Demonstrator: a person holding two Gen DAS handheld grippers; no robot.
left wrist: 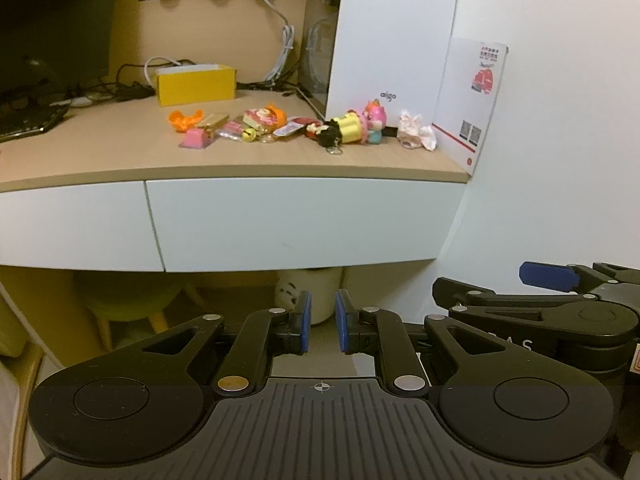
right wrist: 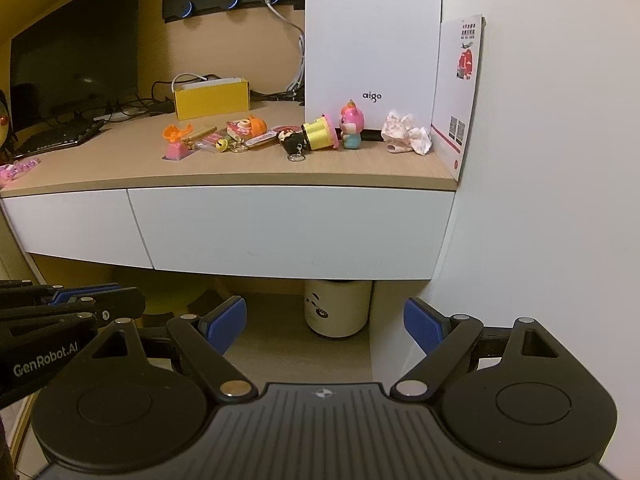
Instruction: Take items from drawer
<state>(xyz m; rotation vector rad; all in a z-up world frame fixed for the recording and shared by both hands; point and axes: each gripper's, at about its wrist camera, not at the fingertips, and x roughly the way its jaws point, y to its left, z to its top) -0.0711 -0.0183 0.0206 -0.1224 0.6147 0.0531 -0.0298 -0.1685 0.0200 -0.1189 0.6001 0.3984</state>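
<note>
Facing shut drawer (right wrist: 292,228), toys (right wrist: 248,132) above.

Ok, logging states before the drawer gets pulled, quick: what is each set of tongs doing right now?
Left tongs: nearly closed, a narrow gap between the pads, holding nothing.
Right tongs: wide open, holding nothing.

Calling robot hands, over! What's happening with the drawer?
Left gripper nearly closed, empty. Right gripper open, empty. Drawer shut, both grippers low in front of it. Toys on the desktop above; nothing blocking the drawer front.
</note>
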